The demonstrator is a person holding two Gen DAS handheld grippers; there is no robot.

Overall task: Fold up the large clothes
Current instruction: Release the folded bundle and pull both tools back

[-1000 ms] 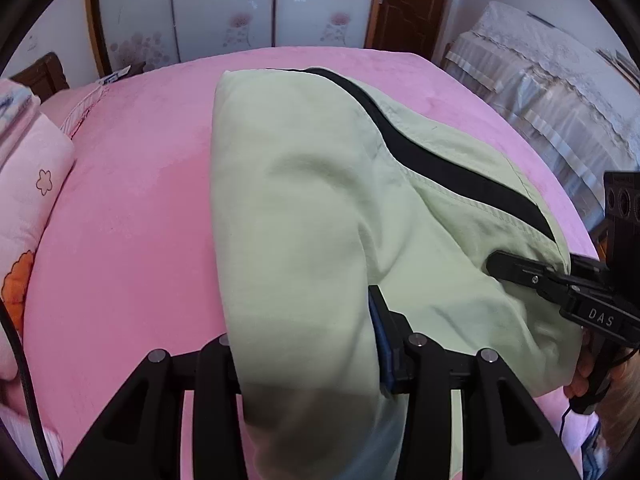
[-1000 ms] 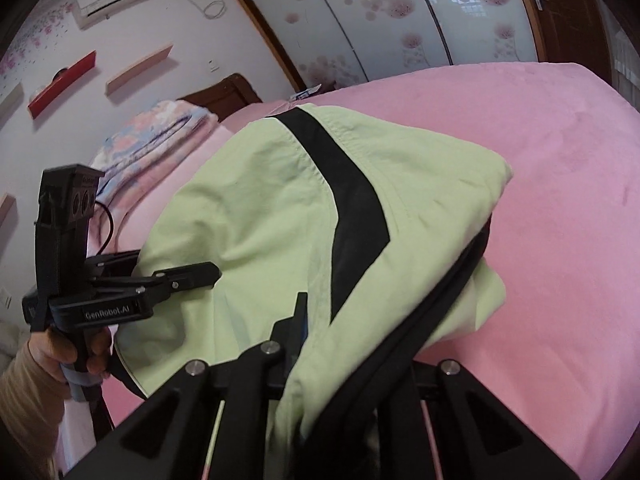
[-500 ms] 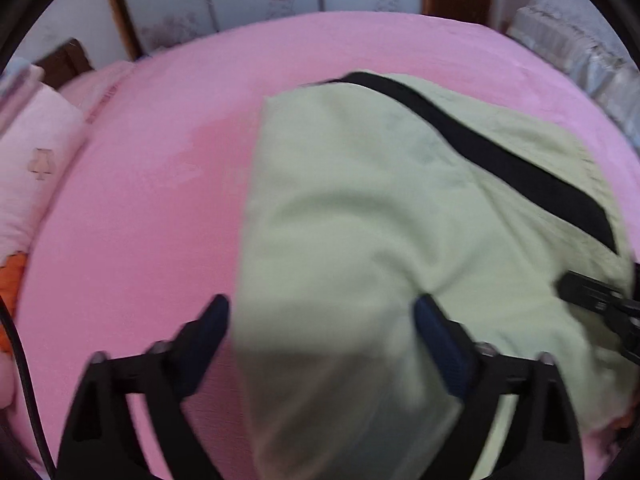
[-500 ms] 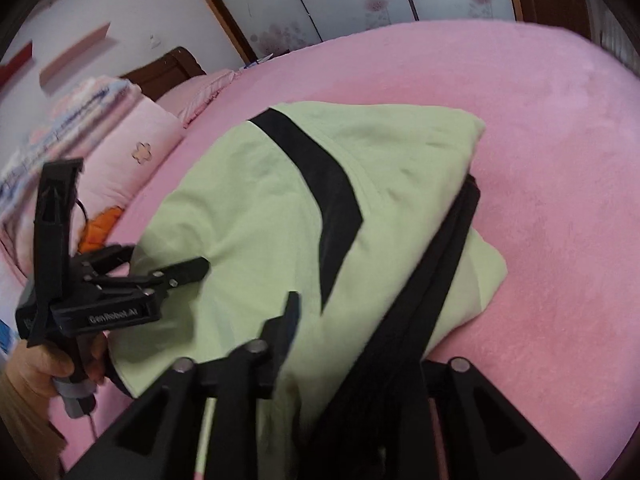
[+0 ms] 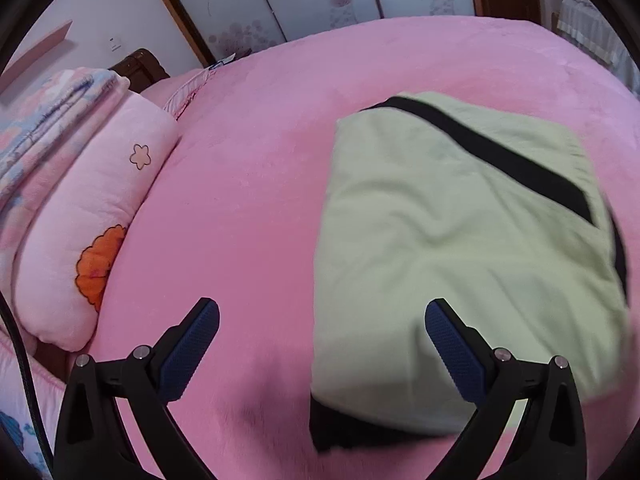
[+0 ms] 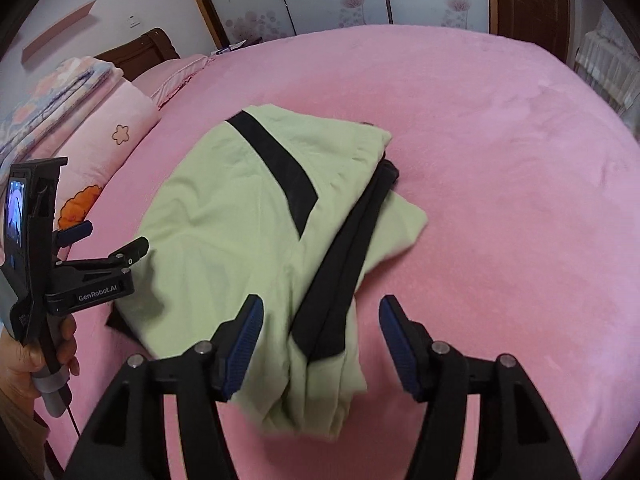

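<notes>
Folded green garment (image 6: 248, 216), pink bed (image 6: 500, 160): left gripper (image 5: 320, 332) jaws wide, empty; right gripper (image 6: 320, 332) jaws opening, near hem between them untouched. Risk: bundle springs apart.

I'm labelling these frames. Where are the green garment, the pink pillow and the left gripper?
green garment (image 6: 224, 216): right wrist view, top panel.
pink pillow (image 5: 100, 216): left wrist view, middle.
left gripper (image 5: 320, 344): left wrist view, between fingertips.

Only thing I can actually read from my end is "GenRobot.AI" in white letters on the black body of the left gripper (image 6: 105, 249), down around 9 o'clock in the right wrist view. It's got a little lit screen (image 6: 15, 213) on its back too, but whatever's on that is too small for me to make out. The left wrist view has no lettering at all.
</notes>
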